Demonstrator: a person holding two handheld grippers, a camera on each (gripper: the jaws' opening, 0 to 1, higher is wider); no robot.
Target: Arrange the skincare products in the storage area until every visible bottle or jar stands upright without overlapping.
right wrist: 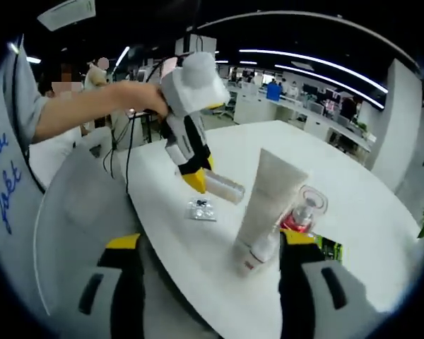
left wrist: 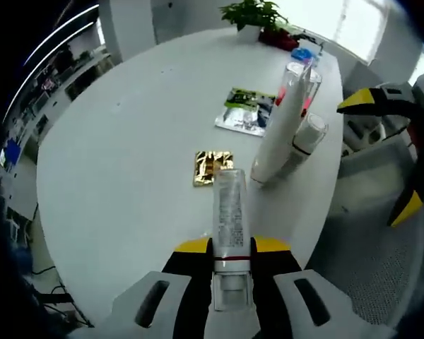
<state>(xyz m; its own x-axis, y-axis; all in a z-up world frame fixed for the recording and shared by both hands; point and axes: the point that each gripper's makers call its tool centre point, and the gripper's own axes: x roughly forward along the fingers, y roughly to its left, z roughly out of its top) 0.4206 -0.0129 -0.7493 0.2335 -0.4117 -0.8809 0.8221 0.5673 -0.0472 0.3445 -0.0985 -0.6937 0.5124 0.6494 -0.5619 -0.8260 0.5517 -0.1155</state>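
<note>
Left gripper (left wrist: 232, 263) clamps a clear labelled tube (left wrist: 230, 212) above the white table (left wrist: 113, 176), just short of the upright white tube (left wrist: 283, 127); right gripper (right wrist: 210, 247) hangs open near that tube; step judged: placing; next, stand it upright beside.

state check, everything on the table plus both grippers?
Left hand-held gripper: shut on clear labelled tube.
Clear labelled tube: held above the table, not standing.
Right hand-held gripper: open, holding nothing.
Tall white squeeze tube: upright on its cap.
Clear bottle with pink base: upright behind the white tube.
Gold foil sachet: flat on the white round table.
</note>
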